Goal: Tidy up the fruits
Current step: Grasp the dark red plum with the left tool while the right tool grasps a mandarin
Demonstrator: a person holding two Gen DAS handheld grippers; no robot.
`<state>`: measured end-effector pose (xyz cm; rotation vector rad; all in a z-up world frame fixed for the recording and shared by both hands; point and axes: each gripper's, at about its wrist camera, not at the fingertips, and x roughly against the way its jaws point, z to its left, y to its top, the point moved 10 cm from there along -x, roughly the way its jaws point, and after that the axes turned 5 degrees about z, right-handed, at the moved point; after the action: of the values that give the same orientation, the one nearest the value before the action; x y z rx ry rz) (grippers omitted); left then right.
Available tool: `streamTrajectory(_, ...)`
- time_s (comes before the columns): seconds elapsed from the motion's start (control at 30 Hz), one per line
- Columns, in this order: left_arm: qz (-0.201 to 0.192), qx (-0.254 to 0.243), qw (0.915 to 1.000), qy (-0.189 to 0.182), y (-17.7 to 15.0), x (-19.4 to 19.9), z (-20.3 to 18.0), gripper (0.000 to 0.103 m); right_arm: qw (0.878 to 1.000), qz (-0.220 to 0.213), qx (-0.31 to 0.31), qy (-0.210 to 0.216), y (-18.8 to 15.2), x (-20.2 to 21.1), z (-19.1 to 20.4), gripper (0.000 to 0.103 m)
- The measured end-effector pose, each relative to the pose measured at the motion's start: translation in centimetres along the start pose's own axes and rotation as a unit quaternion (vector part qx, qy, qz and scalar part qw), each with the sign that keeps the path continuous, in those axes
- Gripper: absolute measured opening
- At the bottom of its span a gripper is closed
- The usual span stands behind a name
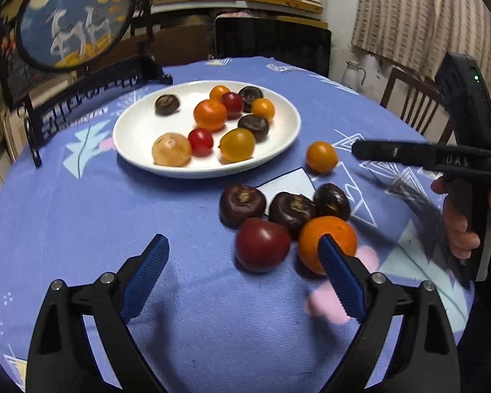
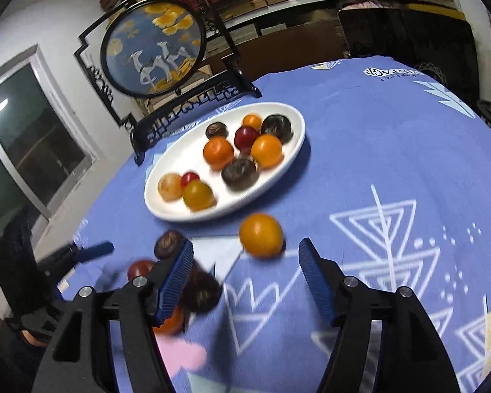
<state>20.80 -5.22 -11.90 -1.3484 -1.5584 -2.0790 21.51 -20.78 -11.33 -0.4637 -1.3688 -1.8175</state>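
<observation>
A white oval plate (image 1: 137, 131) (image 2: 278, 190) on the blue tablecloth holds several orange, red, dark and tan fruits. Loose on the cloth near it lie a small orange fruit (image 1: 321, 157) (image 2: 261, 235), three dark fruits (image 1: 242, 204), a red tomato (image 1: 262, 245) and a larger orange fruit (image 1: 330, 237). My left gripper (image 1: 244, 249) is open and empty, just short of the red tomato. My right gripper (image 2: 245, 257) is open and empty, with the small orange fruit just ahead between its fingers; it also shows in the left wrist view (image 1: 409, 155).
A framed round embroidery screen on a black stand (image 1: 72, 19) (image 2: 154, 49) stands at the table's far left behind the plate. Chairs (image 1: 412, 101) and shelves lie beyond the table's far edge. A window (image 2: 32, 137) is on the left wall.
</observation>
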Motion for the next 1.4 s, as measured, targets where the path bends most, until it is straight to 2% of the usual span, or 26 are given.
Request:
streamTrajectory(0.17, 0.01, 0.006, 0.9999, 0.012, -0.3, -0.4, 0.4, 0.09, 1.0, 0.004, 0.031, -0.003, -1.2, 0.3, 0.7, 0.067)
streamTrajectory(0.23, 0.018, 0.012, 0.9995, 0.021, -0.4, -0.6, 0.9, 0.08, 0.999, 0.007, 0.038, 0.003, -1.3, 0.4, 1.0, 0.067)
streamTrajectory(0.27, 0.024, 0.014, 0.9995, 0.016, -0.6, -0.8, 0.9, 0.071, 0.999, 0.006, 0.04, 0.005, -1.3, 0.4, 1.0, 0.067)
streamTrajectory(0.3, 0.029, 0.017, 0.9994, 0.011, -0.8, -0.9, 0.9, 0.067, 0.999, 0.006, 0.039, 0.009, -1.3, 0.5, 1.0, 0.067)
streamTrajectory(0.4, 0.032, 0.011, 0.9994, 0.005, -0.9, -0.9, 0.7, 0.063, 0.999, 0.009, 0.036, 0.017, -1.3, 0.4, 1.1, 0.067)
streamTrajectory(0.5, 0.041, -0.023, 0.9988, 0.009, -0.9, -1.6, -0.6, 0.058, 0.999, 0.009, 0.039, 0.024, -1.3, 0.4, 1.4, 0.067)
streamTrajectory(0.57, 0.049, -0.031, 0.9982, 0.013, -0.5, -2.3, -1.0, 0.058, 0.999, 0.008, 0.041, 0.027, -1.4, 0.4, 1.5, 0.067)
streamTrajectory(0.6, 0.056, -0.022, 0.9982, 0.001, -0.5, -2.7, -0.8, 0.06, 0.999, 0.008, 0.04, 0.028, -1.4, 0.5, 1.5, 0.067)
streamTrajectory(0.63, 0.058, -0.012, 0.9982, -0.005, -0.4, -2.9, -0.6, 0.063, 0.999, 0.007, 0.039, 0.029, -1.4, 0.5, 1.5, 0.067)
streamTrajectory(0.67, 0.061, -0.004, 0.9981, -0.007, -0.4, -3.1, -0.3, 0.071, 0.999, 0.008, 0.039, 0.03, -1.4, 0.5, 1.5, 0.067)
streamTrajectory(0.77, 0.068, 0.011, 0.9974, -0.023, -0.6, -3.4, -0.1, 0.07, 0.999, 0.01, 0.039, 0.032, -1.5, 0.4, 1.5, 0.067)
streamTrajectory(0.83, 0.067, 0.01, 0.9969, -0.042, -0.6, -3.3, -0.6, 0.04, 0.999, 0.011, 0.041, 0.033, -1.5, 0.4, 1.6, 0.067)
streamTrajectory(0.9, 0.061, 0.008, 0.997, -0.046, -0.6, -3.0, -0.9, 0.04, 0.998, 0.011, 0.042, 0.034, -1.5, 0.4, 1.7, 0.067)
streamTrajectory(0.97, 0.037, 0.02, 0.9978, -0.051, -0.2, -2.1, -0.5, 0.04, 0.998, 0.01, 0.047, 0.035, -1.5, 0.4, 1.9, 0.067)
streamTrajectory(1.13, -0.011, 0.079, 0.9952, -0.056, 0.7, -0.3, 1.8, 0.04, 0.996, 0.012, 0.08, 0.038, -2.0, 0.6, 3.3, 0.067)
streamTrajectory(1.27, 0.0, 0.104, 0.9931, -0.053, 0.6, -0.8, 2.8, 0.04, 0.99, 0.035, 0.126, 0.048, -4.0, 0.5, 5.8, 0.064)
streamTrajectory(1.4, 0.01, 0.099, 0.994, -0.045, 0.3, -1.0, 2.7, 0.04, 0.987, 0.071, 0.129, 0.064, -5.5, -0.4, 7.4, 0.06)
